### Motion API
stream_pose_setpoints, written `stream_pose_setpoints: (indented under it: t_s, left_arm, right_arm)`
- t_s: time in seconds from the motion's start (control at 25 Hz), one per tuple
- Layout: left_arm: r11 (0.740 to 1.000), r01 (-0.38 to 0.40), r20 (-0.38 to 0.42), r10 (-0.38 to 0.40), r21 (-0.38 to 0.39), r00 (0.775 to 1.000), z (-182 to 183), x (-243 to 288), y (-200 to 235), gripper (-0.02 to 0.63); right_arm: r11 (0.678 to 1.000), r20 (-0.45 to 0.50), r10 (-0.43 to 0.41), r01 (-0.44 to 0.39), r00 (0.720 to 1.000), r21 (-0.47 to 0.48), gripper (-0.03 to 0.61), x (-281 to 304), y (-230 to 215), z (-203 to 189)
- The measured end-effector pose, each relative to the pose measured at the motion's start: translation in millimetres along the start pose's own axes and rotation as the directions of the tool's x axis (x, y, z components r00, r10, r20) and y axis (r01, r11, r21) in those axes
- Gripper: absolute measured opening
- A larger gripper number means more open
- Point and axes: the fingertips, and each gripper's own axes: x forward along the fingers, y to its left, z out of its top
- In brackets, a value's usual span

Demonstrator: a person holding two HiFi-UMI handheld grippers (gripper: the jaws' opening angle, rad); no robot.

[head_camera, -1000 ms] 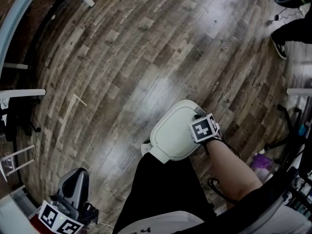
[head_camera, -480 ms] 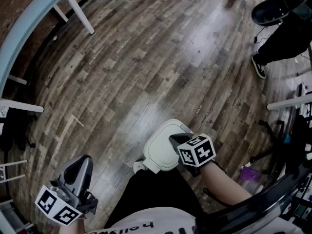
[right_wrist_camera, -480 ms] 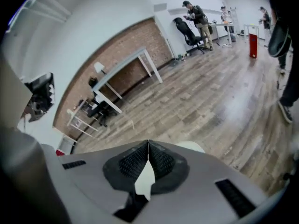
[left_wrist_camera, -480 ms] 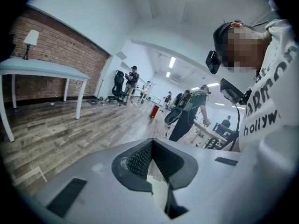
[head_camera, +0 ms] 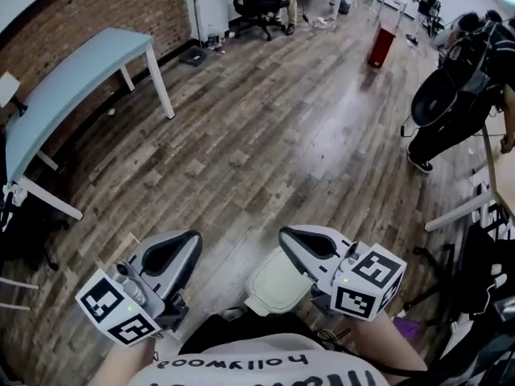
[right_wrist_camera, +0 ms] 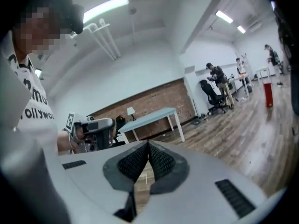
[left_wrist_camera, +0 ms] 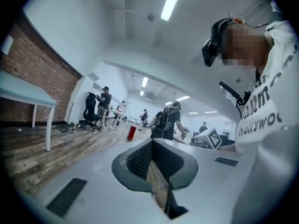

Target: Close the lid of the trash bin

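Note:
The trash bin [head_camera: 278, 284] is pale white-green and stands on the wood floor just in front of my legs, its lid lying flat and closed. Both grippers are held up above it. My left gripper [head_camera: 190, 241] hangs to the bin's left, jaws together with nothing between them. My right gripper [head_camera: 290, 238] hovers over the bin's right rim, clear of the lid, jaws also together and empty. The left gripper [left_wrist_camera: 152, 143] points across the room in its own view, where the right one's marker cube [left_wrist_camera: 213, 137] shows. The right gripper [right_wrist_camera: 148, 144] sees the left gripper [right_wrist_camera: 92, 132].
A light blue table [head_camera: 72, 95] stands along the brick wall at left. A person with a backpack [head_camera: 451, 107] stands at the right, near white table legs [head_camera: 459, 211]. A red bin [head_camera: 381, 47] and an office chair [head_camera: 253, 2] stand far back.
The right gripper has lifted off the bin lid and risen toward the camera. The left gripper came up too. The head view tilted up to take in the room.

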Motion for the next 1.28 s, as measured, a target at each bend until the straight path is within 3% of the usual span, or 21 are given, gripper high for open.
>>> stream_pose_setpoints:
  t_s: [0.24, 0.44, 0.56, 1.28]
  left_arm:
    - [0.982, 0.155, -0.016, -0.154, 0.105, 0.988, 25, 0, -47, 0.008]
    - [0.967, 0.198, 0.008, -0.202, 0.162, 0.979, 40, -3, -61, 0.008]
    - [0.964, 0.211, 0.009, -0.215, 0.165, 0.977, 39, -2, -70, 0.008]
    - [0.968, 0.201, 0.010, -0.205, 0.147, 0.979, 37, -7, -60, 0.008]
  right_arm:
    - [0.990, 0.134, -0.006, 0.025, 0.991, -0.139, 0.009, -30, 61, 49]
    - [0.973, 0.154, -0.051, 0.084, 0.987, -0.217, 0.009, -39, 75, 55]
    - [0.956, 0.153, -0.073, 0.113, 0.986, -0.269, 0.009, -45, 76, 53]
    - [0.958, 0.182, -0.058, 0.106, 0.982, -0.266, 0.009, -42, 81, 65]
